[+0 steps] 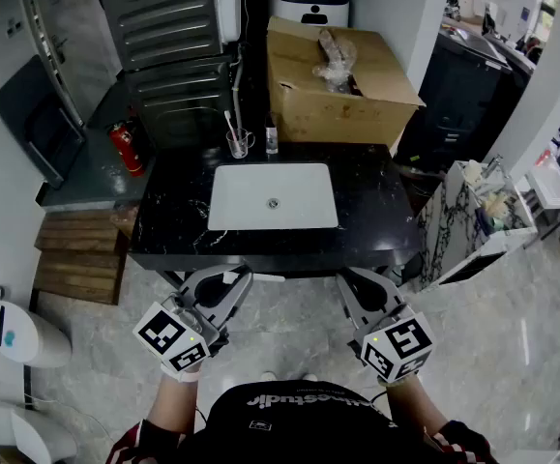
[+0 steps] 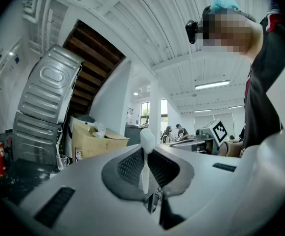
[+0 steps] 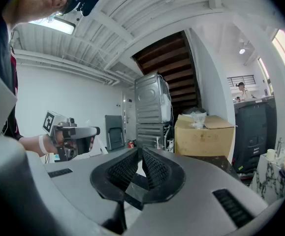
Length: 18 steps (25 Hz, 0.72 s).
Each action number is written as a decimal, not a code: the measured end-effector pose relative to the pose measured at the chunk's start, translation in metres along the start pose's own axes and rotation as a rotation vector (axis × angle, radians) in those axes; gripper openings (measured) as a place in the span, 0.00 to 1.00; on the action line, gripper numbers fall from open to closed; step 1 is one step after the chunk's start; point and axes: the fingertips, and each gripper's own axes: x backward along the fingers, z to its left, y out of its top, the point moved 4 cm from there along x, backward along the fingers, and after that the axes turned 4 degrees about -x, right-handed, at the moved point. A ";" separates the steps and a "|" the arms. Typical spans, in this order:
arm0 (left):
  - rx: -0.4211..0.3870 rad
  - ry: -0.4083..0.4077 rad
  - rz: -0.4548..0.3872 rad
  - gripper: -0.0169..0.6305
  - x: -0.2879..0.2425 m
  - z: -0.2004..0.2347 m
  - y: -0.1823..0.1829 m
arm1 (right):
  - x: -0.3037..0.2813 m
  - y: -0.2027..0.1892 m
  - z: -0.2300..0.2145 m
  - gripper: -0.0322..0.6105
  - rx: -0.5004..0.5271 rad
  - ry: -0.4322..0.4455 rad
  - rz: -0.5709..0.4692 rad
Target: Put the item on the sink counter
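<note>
The sink counter is black marble with a white basin set in its middle. Both grippers hang just below its front edge, pointing toward it. My left gripper is shut on a thin white stick with a rounded head, which stands upright between the pads in the left gripper view. My right gripper is shut with nothing between its jaws, and its tips meet in the right gripper view.
A glass cup with a toothbrush and a small bottle stand behind the basin. A cardboard box fills the counter's back right. A fire extinguisher and wooden pallets are at the left, a marble stand at the right.
</note>
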 end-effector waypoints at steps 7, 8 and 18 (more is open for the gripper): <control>0.005 -0.013 -0.001 0.07 0.002 -0.001 -0.001 | 0.003 -0.001 0.001 0.11 -0.012 -0.020 -0.005; 0.005 -0.015 0.000 0.07 0.002 -0.001 -0.001 | 0.003 -0.002 0.001 0.11 -0.020 -0.023 -0.008; 0.008 -0.023 -0.009 0.07 0.017 0.010 -0.001 | -0.005 -0.001 0.019 0.11 -0.030 -0.020 -0.004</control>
